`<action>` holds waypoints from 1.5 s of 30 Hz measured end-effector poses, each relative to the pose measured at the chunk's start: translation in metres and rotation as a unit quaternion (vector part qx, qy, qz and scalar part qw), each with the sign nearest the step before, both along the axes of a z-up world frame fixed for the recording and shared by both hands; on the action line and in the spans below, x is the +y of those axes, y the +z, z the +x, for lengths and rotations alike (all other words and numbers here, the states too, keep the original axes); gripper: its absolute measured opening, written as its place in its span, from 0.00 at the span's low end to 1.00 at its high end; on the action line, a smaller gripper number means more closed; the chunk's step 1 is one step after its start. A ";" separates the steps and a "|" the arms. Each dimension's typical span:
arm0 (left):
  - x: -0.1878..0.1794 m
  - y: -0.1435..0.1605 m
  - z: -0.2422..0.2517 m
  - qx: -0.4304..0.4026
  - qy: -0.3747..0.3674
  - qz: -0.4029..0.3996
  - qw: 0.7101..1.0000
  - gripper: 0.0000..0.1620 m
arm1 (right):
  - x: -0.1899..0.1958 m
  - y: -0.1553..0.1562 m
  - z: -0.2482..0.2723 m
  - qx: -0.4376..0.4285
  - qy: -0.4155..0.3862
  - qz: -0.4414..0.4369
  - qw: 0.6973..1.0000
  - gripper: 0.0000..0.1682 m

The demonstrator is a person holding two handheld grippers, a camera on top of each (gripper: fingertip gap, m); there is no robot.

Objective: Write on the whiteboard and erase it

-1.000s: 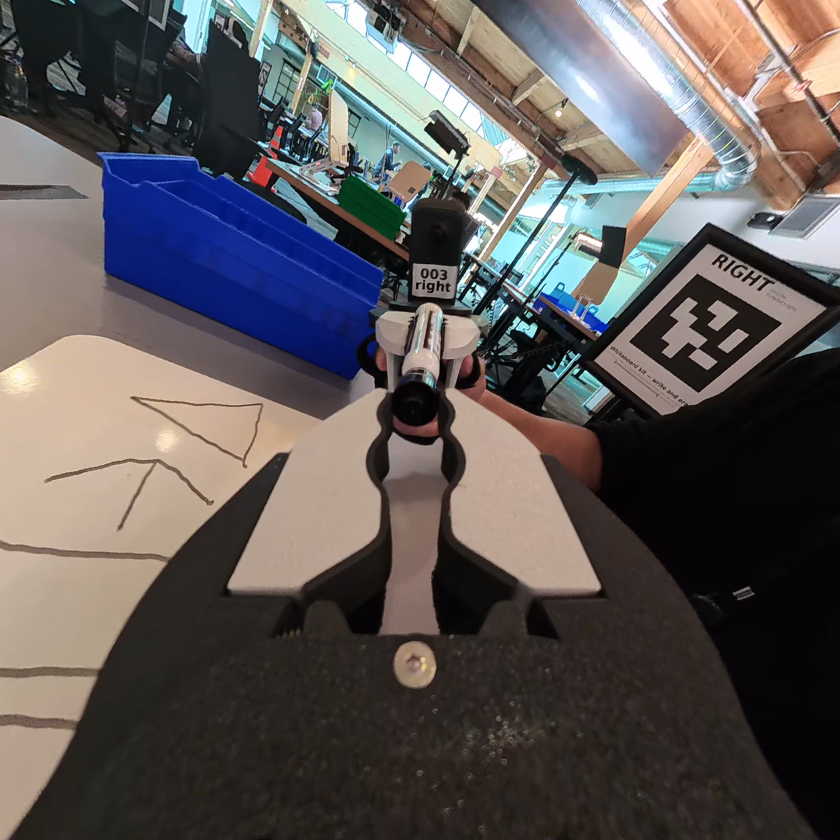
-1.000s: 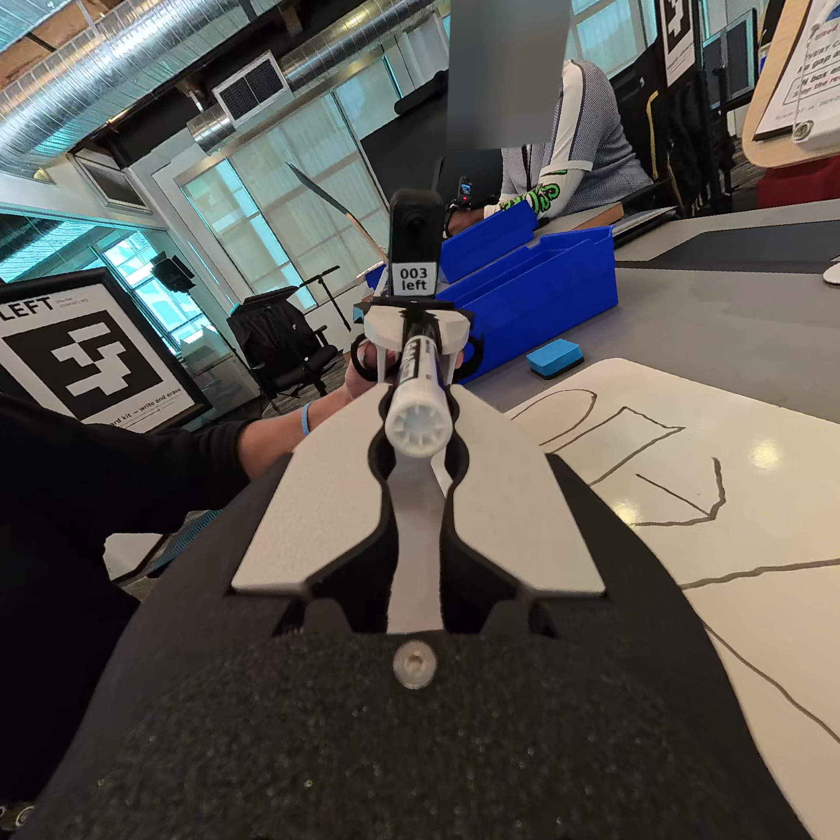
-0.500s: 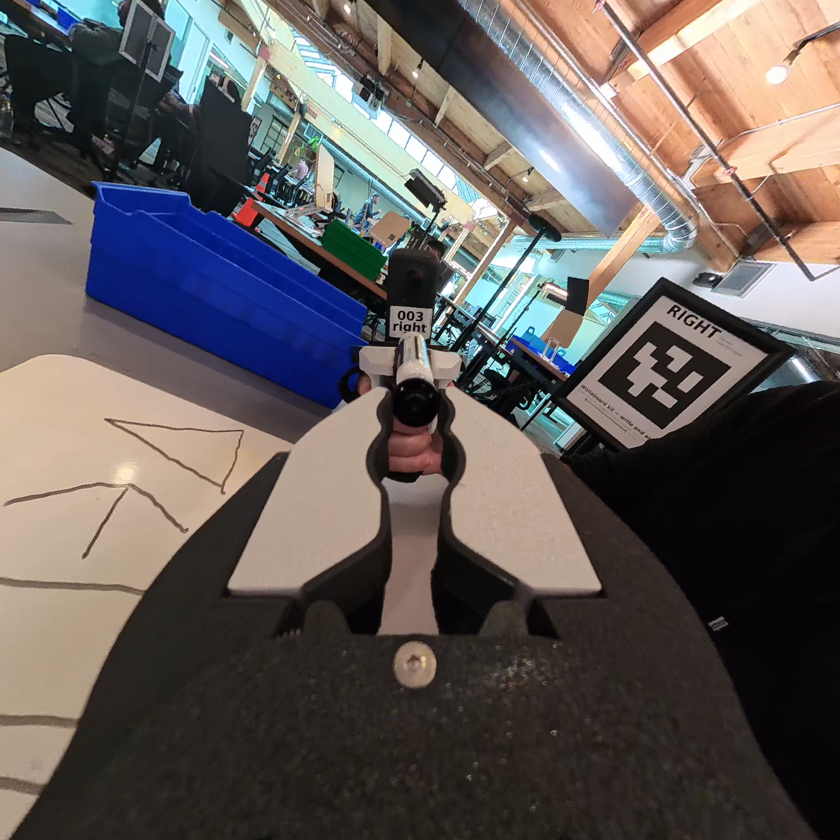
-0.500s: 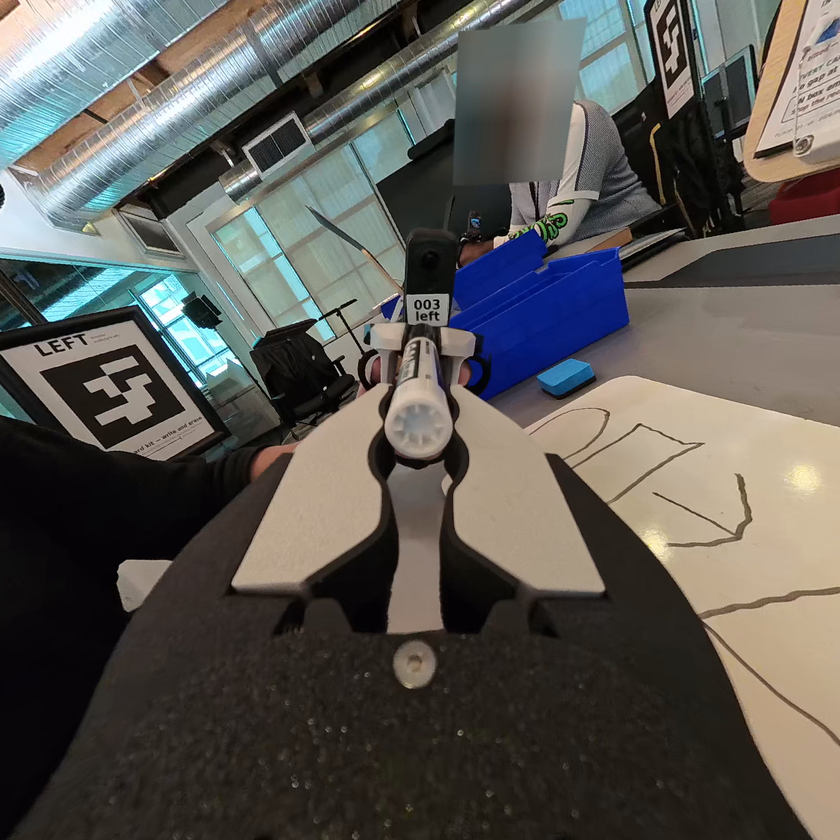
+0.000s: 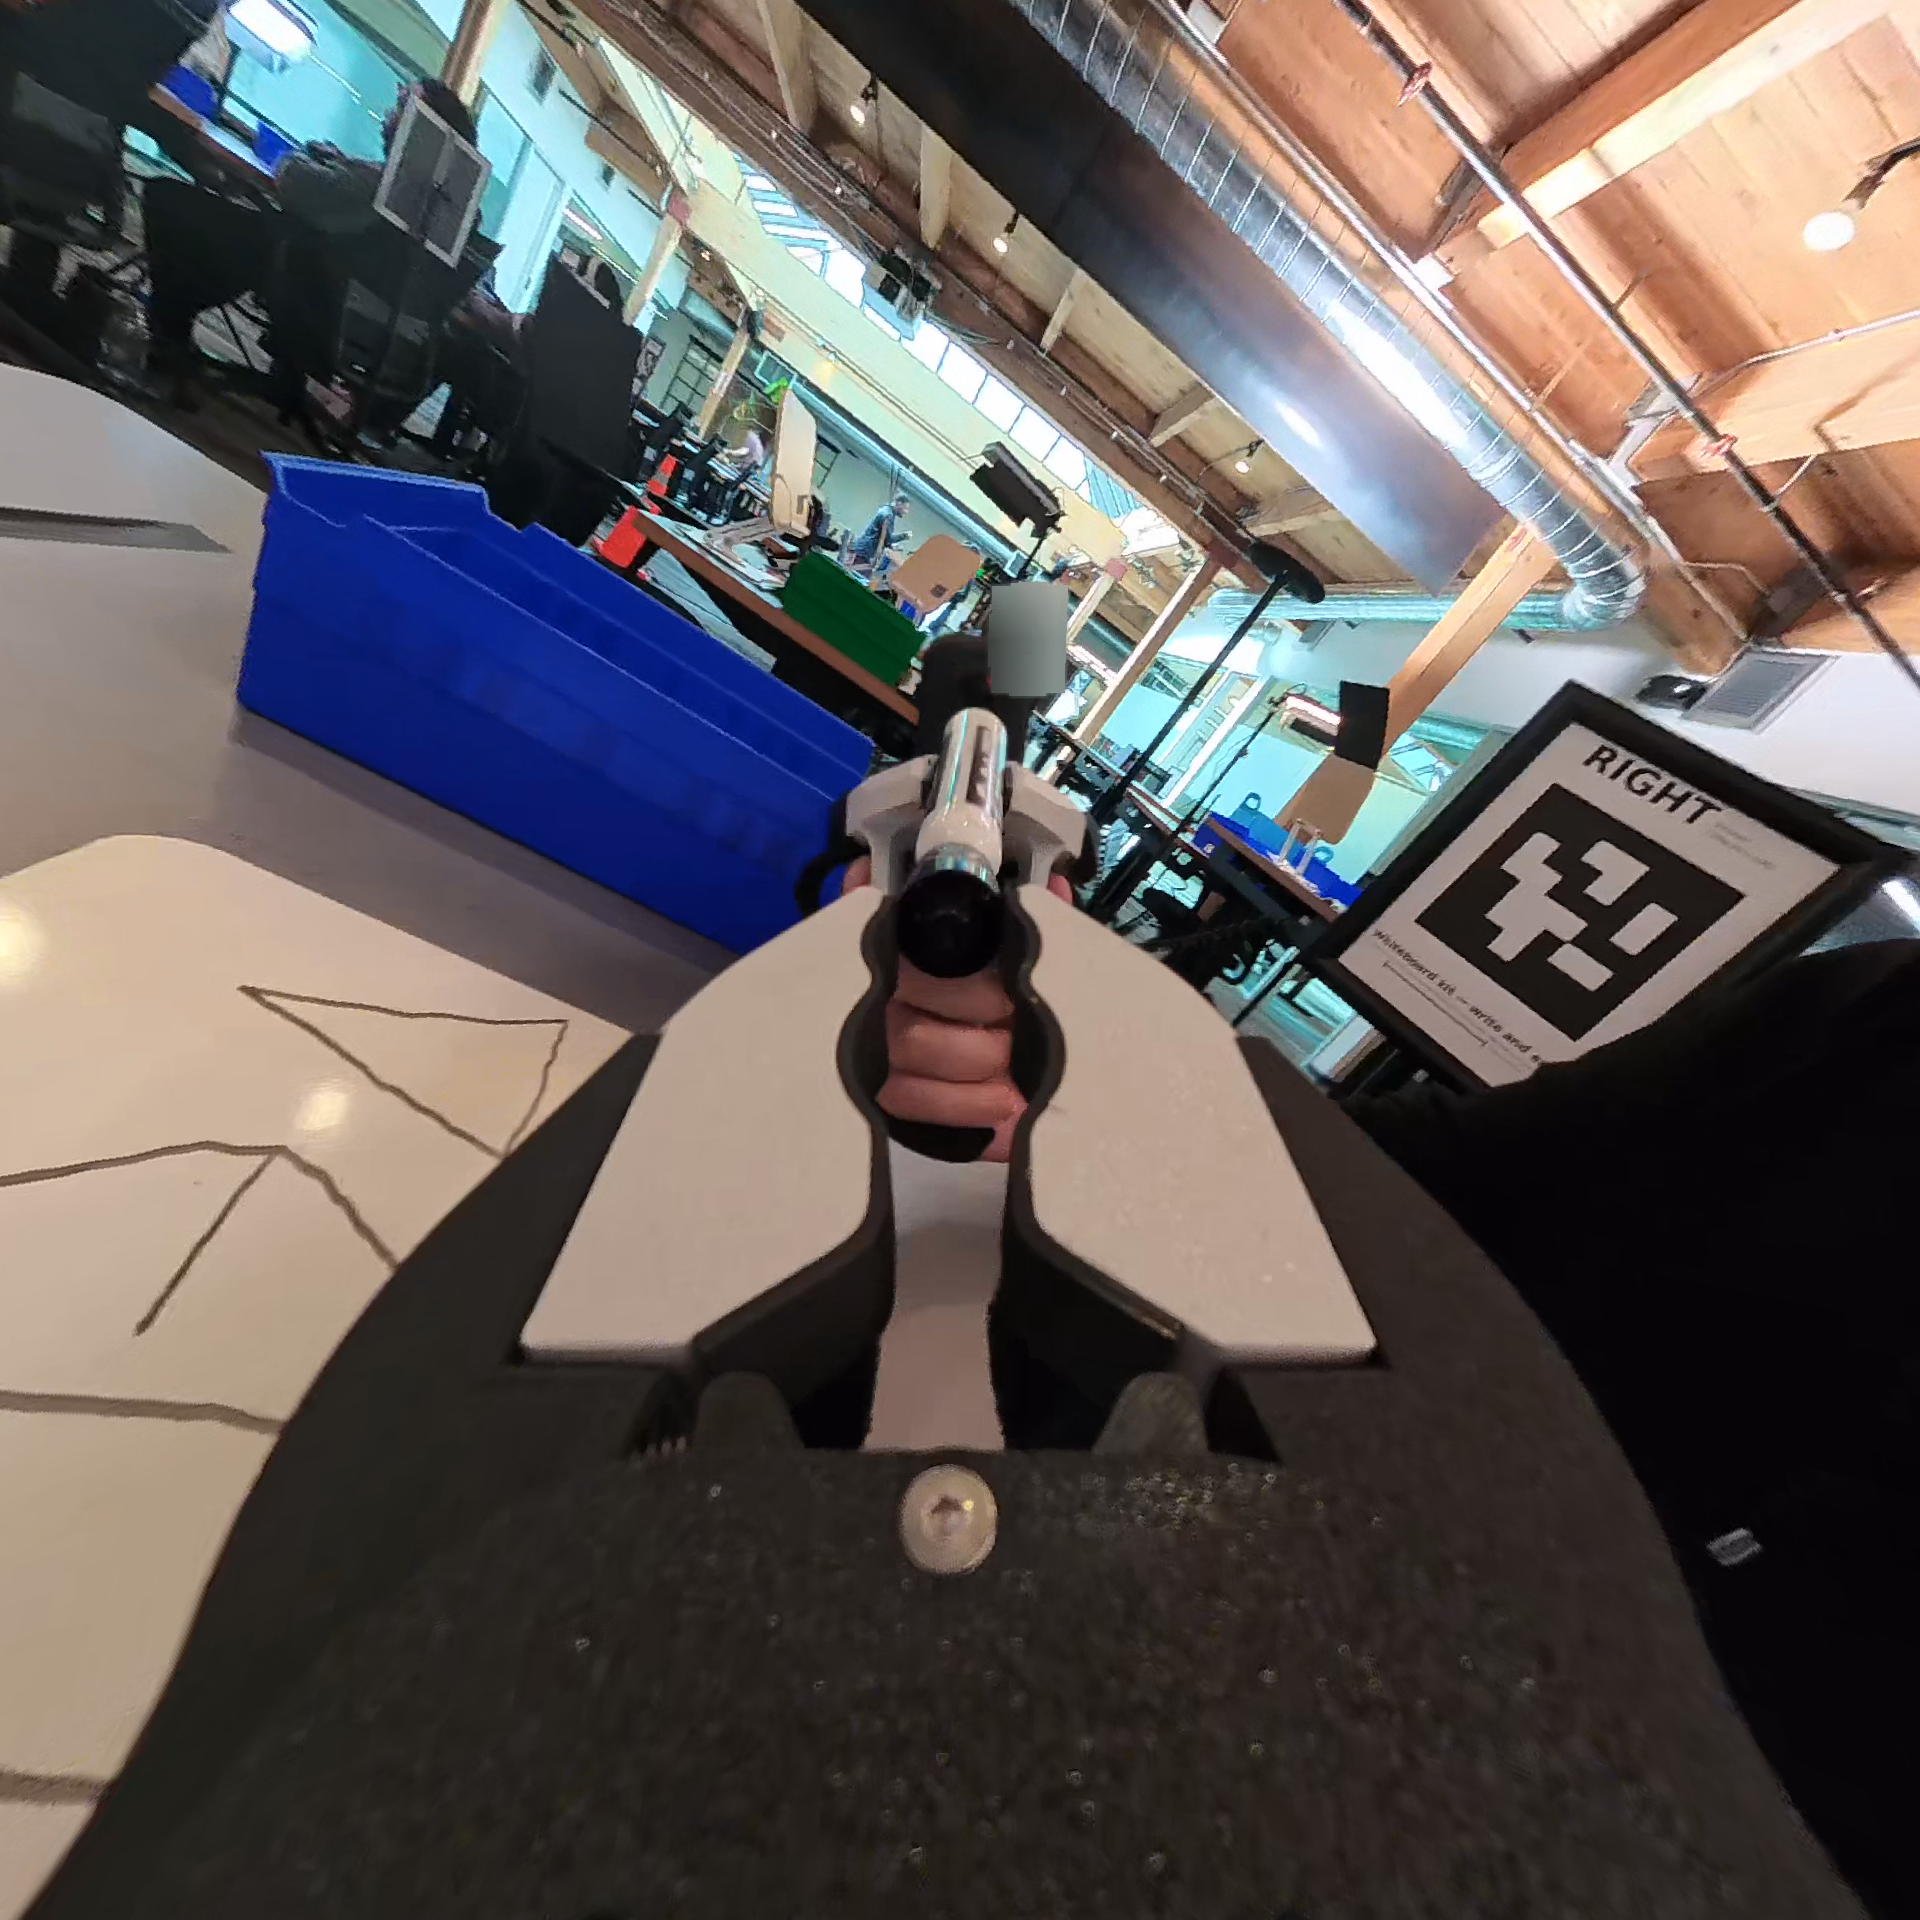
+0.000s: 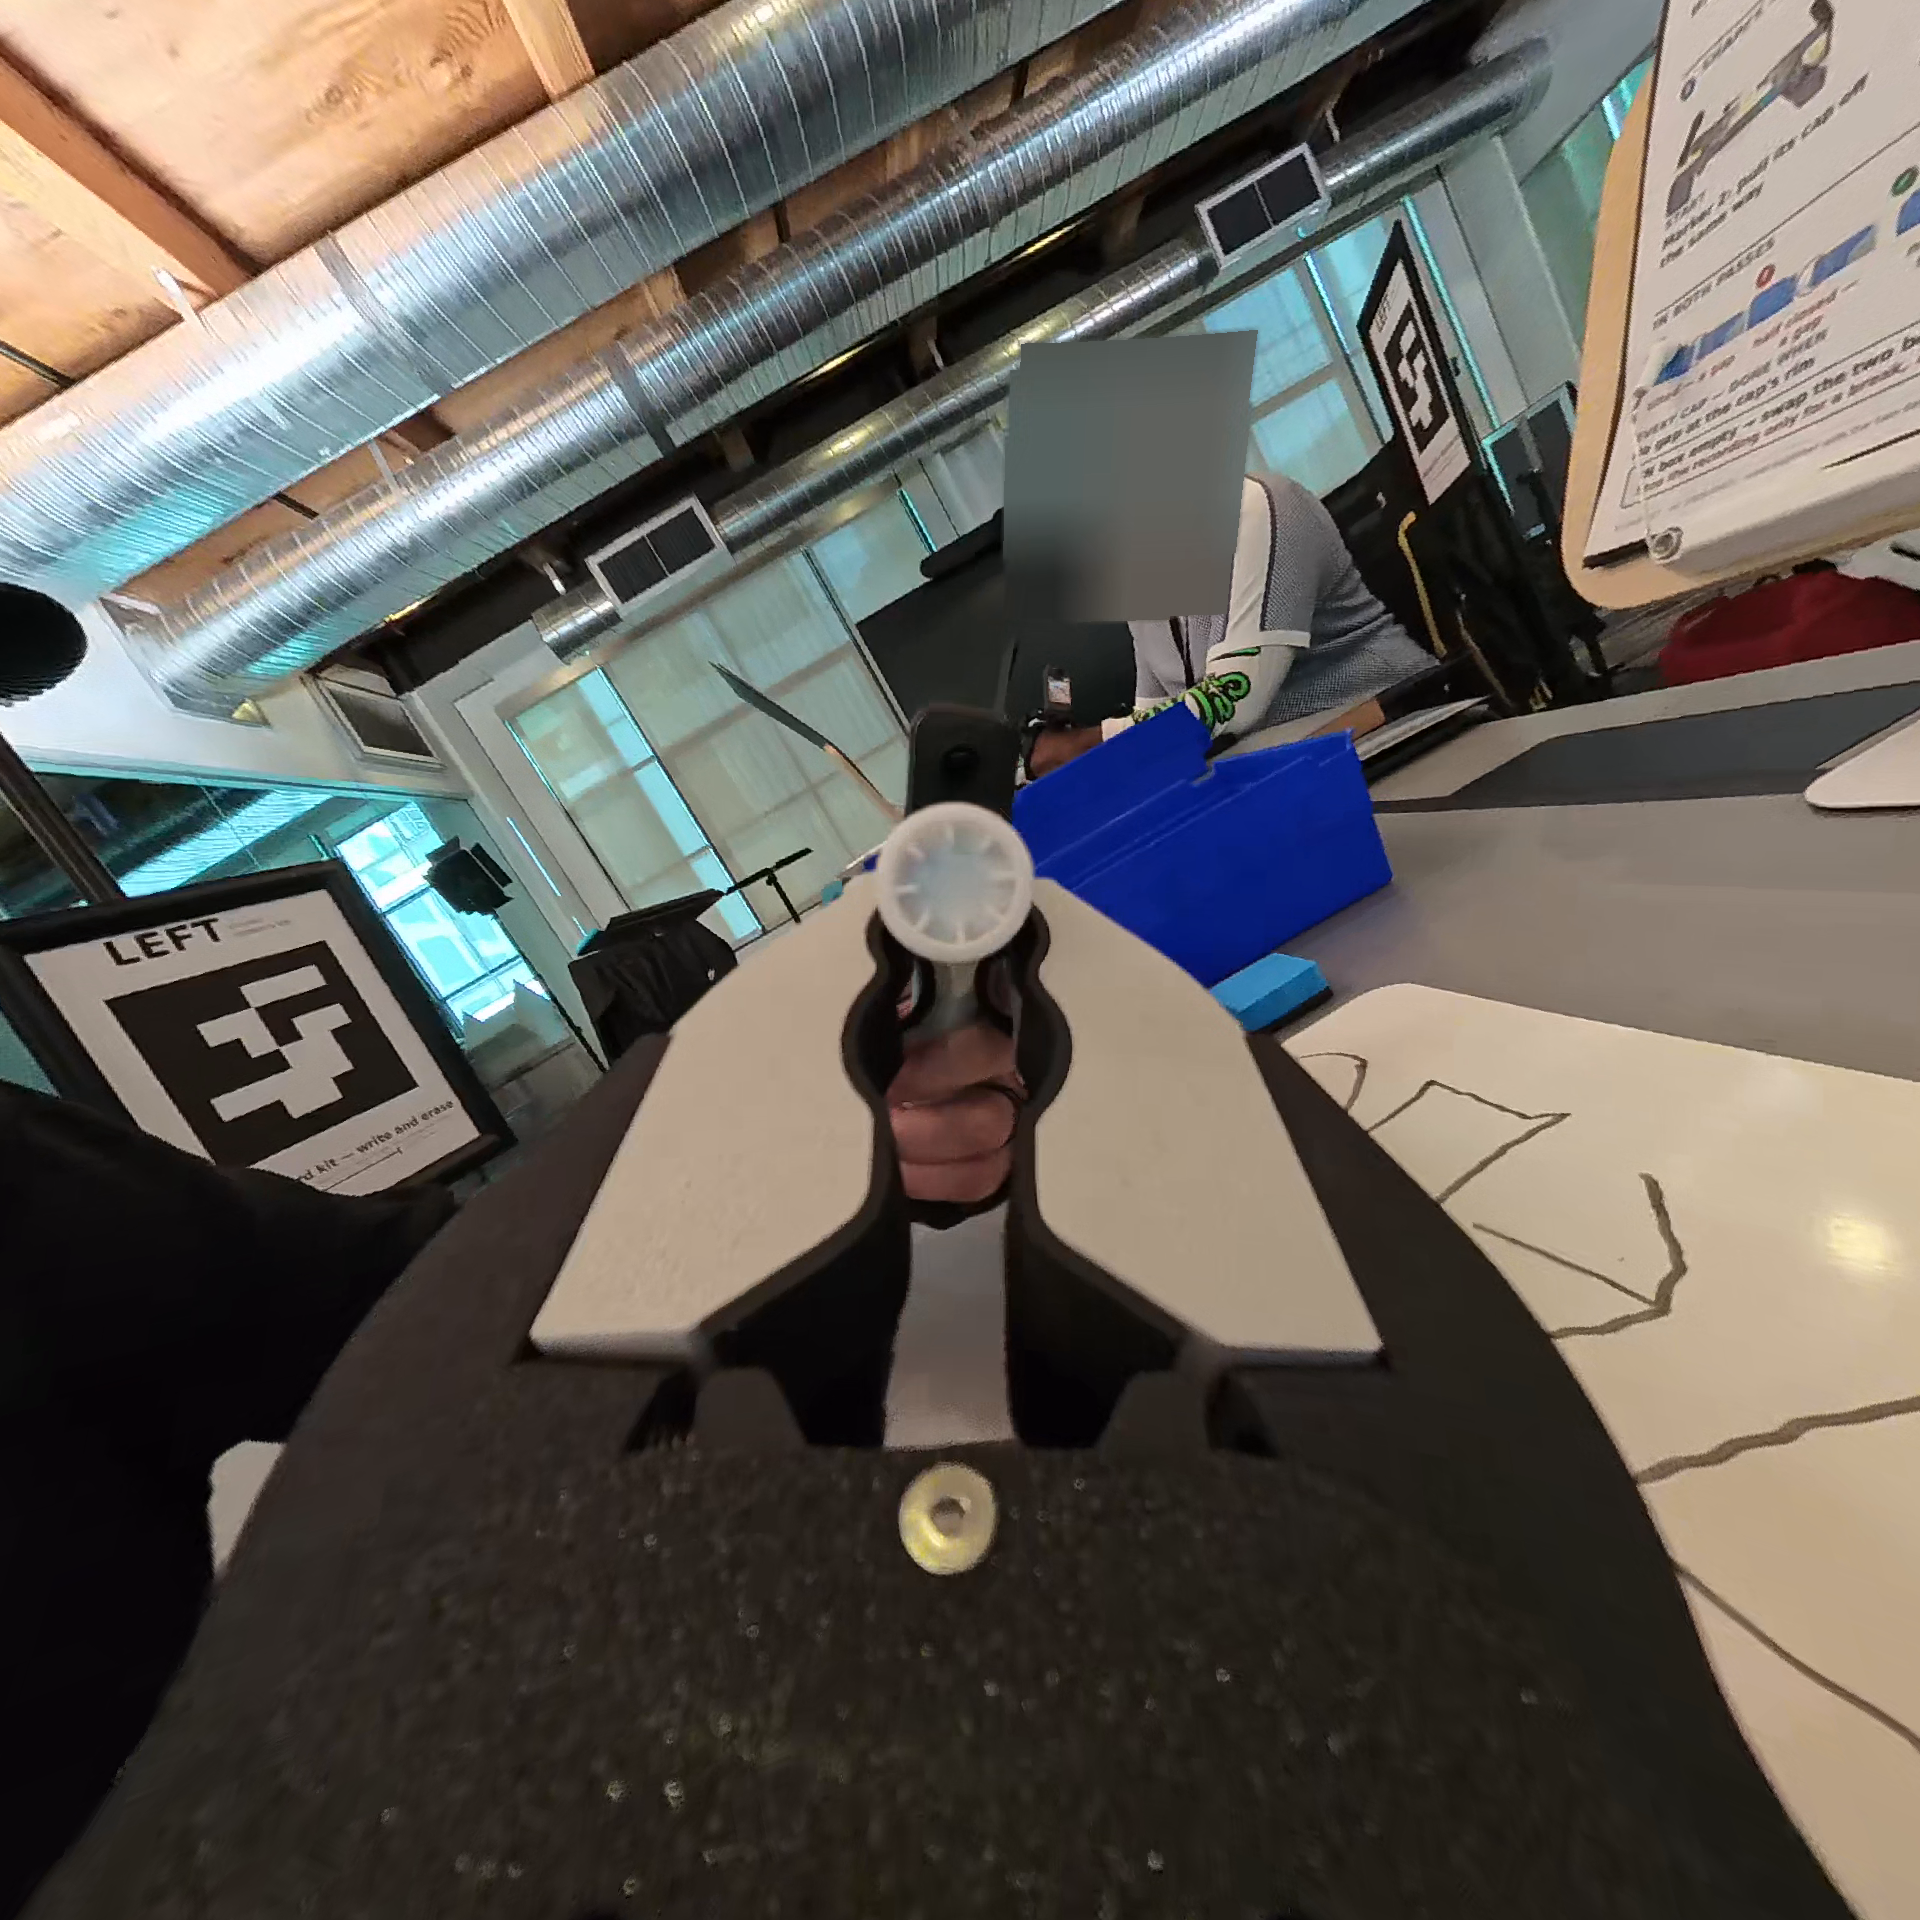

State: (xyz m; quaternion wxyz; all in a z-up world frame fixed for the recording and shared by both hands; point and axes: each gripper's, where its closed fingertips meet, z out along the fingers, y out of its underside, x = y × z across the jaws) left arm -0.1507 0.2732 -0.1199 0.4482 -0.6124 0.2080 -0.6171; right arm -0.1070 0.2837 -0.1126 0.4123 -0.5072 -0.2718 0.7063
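One whiteboard marker spans both grippers above the table. My left gripper [image 5: 951, 935] is shut on its black cap [image 5: 948, 928]. The white barrel [image 5: 966, 800] runs away to the right gripper [image 5: 956, 831], held by a hand. In the right wrist view, my right gripper [image 6: 954, 935] is shut on the marker's white rear end [image 6: 954, 883], which hides most of the left gripper. The whiteboard [image 5: 208, 1039] lies flat on the table with black lines drawn on it; it also shows in the right wrist view [image 6: 1662, 1195]. A blue eraser [image 6: 1273, 992] lies by its far edge.
A blue bin [image 5: 520, 686] stands on the grey table beyond the whiteboard, also in the right wrist view [image 6: 1226, 862]. Framed signs with black-and-white patterns stand at the table's sides [image 5: 1579, 914] [image 6: 260, 1029]. A person [image 6: 1278, 665] sits behind the bin. An instruction sheet [image 6: 1766, 260] stands at the right.
Both grippers have tilted upward with the marker still held between them. More ceiling shows in both views, and the marker's white end now covers the left gripper in the right wrist view.
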 end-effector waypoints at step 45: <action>-0.013 -0.024 -0.030 0.096 0.036 -0.033 0.994 0.12 | 0.012 -0.045 0.009 -0.233 -0.064 0.019 0.970 0.22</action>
